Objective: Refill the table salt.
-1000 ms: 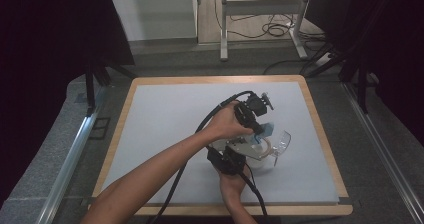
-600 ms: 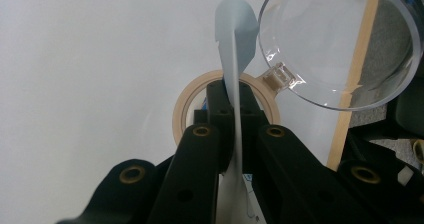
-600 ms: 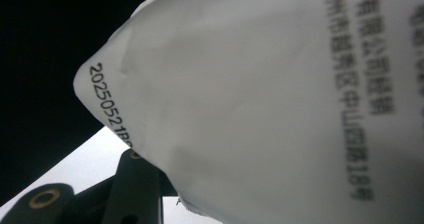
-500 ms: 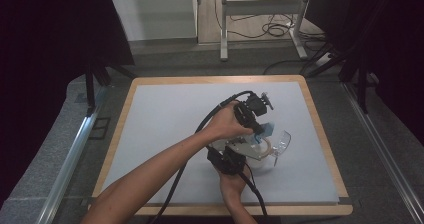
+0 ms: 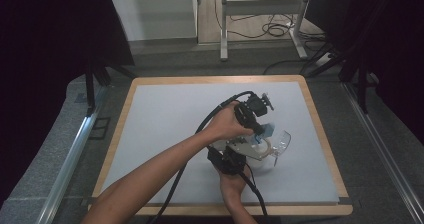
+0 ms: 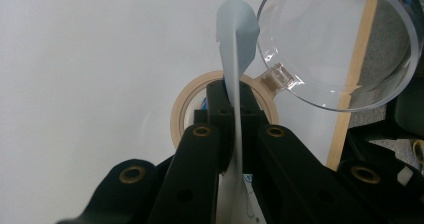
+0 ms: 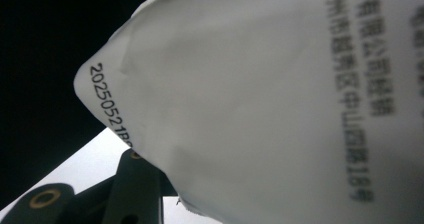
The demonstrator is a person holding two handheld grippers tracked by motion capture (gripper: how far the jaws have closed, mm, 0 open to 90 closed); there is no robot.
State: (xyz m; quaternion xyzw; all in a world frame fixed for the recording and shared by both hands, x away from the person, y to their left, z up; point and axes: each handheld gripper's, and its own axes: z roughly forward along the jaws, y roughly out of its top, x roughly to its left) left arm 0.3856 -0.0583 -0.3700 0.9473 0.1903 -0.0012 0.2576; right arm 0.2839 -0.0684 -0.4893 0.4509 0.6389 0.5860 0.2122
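- High view: a pale blue sachet (image 5: 267,130) is held up over the grey mat (image 5: 165,114), near its right side, between the left gripper (image 5: 257,129) and the right gripper (image 5: 250,151).
- Left gripper view: the jaws are clamped tight on the sachet's (image 6: 234,59) edge, beside a clear plastic lid (image 6: 345,44), above a tape roll (image 6: 181,109).
- Right gripper view: the printed sachet (image 7: 260,94) is seen very close up; the right gripper's grip can't be told.

Black print "20250521B" on the white packet (image 7: 280,99), beside blurred, seemingly Chinese characters.
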